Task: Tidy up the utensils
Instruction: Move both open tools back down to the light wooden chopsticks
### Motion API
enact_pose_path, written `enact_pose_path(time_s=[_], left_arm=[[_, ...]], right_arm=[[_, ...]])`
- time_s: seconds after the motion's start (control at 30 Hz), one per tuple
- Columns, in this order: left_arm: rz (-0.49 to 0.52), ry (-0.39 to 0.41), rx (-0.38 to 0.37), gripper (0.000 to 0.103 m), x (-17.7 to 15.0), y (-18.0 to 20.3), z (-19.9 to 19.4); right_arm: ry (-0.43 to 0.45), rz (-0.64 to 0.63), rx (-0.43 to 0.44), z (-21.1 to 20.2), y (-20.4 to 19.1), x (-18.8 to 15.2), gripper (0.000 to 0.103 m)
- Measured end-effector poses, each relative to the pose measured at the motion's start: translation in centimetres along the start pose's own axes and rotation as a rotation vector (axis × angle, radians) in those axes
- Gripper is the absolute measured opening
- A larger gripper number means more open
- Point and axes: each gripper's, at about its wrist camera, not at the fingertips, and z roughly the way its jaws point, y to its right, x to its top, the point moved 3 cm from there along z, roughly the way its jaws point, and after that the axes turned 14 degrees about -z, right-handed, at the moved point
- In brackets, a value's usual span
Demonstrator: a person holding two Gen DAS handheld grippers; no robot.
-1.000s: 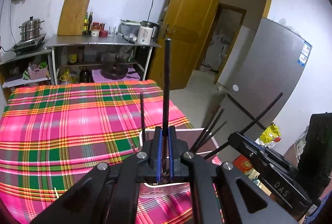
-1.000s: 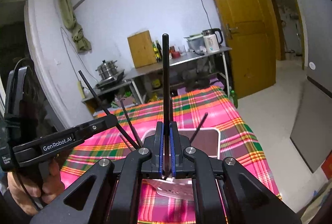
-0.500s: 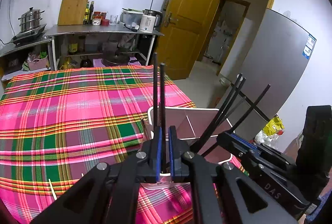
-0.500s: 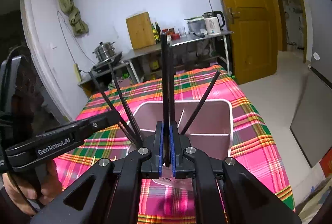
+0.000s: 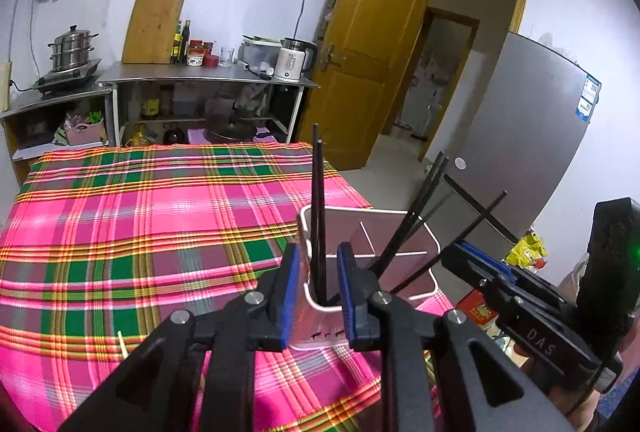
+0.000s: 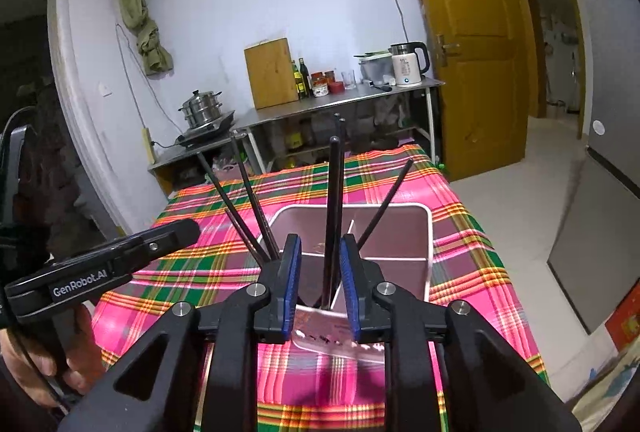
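A white divided utensil holder (image 5: 424,248) (image 6: 429,232) stands on the plaid-covered table near its edge. Several black chopsticks stand in it. My left gripper (image 5: 318,296) is open just above the holder's near corner; a pair of black chopsticks (image 5: 318,207) stands free between its fingers, inside the holder. My right gripper (image 6: 320,276) is open over the holder's near side; a black chopstick (image 6: 333,207) stands free between its fingers. Each gripper shows in the other's view, the right one (image 5: 480,268) and the left one (image 6: 176,236).
The pink and green plaid cloth (image 5: 140,224) covers the table. A small wooden stick (image 5: 123,346) lies on it at the near left. Metal shelves with pots, bottles and a kettle (image 5: 294,65) stand behind. A fridge (image 5: 532,159) and an open door are at the right.
Both grippers have opened and let go of their chopsticks, which now stand in the holder. Both grippers came down closer to the holder.
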Motion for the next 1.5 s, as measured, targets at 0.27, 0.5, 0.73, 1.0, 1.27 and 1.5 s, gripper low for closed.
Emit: enact_pose_path(time_s=[0.27,0.5,0.73,1.0,1.27,1.5], left_arm=[[-0.02,0.023,0.027,0.022,-1.7,-2.1,-2.8],[-0.054,0.022,0.07,0.022,-4.0,-4.7,-4.5],[-0.103,-0.008,0.121,0.022,-6.6,-8.0,-5.1],[-0.158,-0.032,0.18,0.022,-8.6,-11.2,-5.1],[-0.21,-0.057,0.228,0.022,-9.0,-14.3,-3.7],[-0.237,-0.088,0.283,0.022,-8.5,-17.3,-1.2]], right_arm=[[0.016,0.008,0.003,-1.9,-0.2,-1.1,0.021],[-0.006,0.001,0.056,-2.3,-2.1,-2.8,0.021],[-0.06,-0.017,0.102,-1.3,-4.1,-4.8,0.021],[-0.111,-0.047,0.151,0.4,-6.3,-6.0,0.021],[-0.172,-0.075,0.189,3.1,-8.5,-7.0,0.02],[-0.218,-0.095,0.216,5.9,-10.3,-7.6,0.02]])
